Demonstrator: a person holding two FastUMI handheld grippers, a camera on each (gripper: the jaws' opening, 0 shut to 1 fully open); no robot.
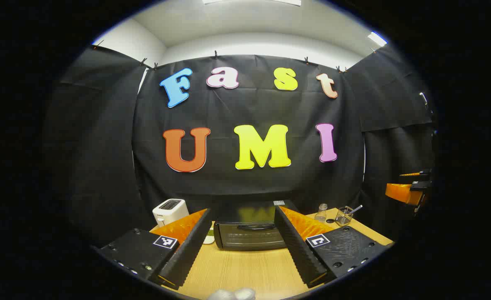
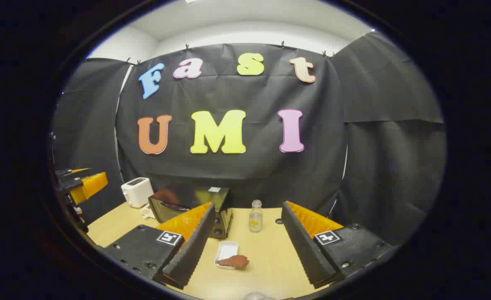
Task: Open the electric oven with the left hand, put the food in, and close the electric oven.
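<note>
Zero of the three steps look done, judging by how things lie. Electric oven (image 1: 249, 235) sits on the wooden table (image 1: 245, 271) against the booth's cloth wall, door shut, handle across the upper front; in the left gripper view it is centred between that gripper's two fingers, some way ahead, not touched. Left gripper (image 1: 245, 246) has jaws spread wide, nothing between them. Right gripper (image 2: 245, 246) likewise spread, holding nothing. Food (image 2: 233, 261), a brownish slab, lies half on a small white tray (image 2: 225, 251) on the table, in front of the oven's right end and just ahead of the right gripper's left finger, clear of both fingers. In the right gripper view the left gripper shows at the far left edge, raised above the table. Other stuff: white toaster (image 1: 169, 211) left of the oven, small clear bottle (image 2: 255, 216) to its right, wire holder (image 1: 344, 216) with a utensil further right. Left to do, as I judge it: left reaches handle and pulls door down, right picks up food and loads it, door closed.
</note>
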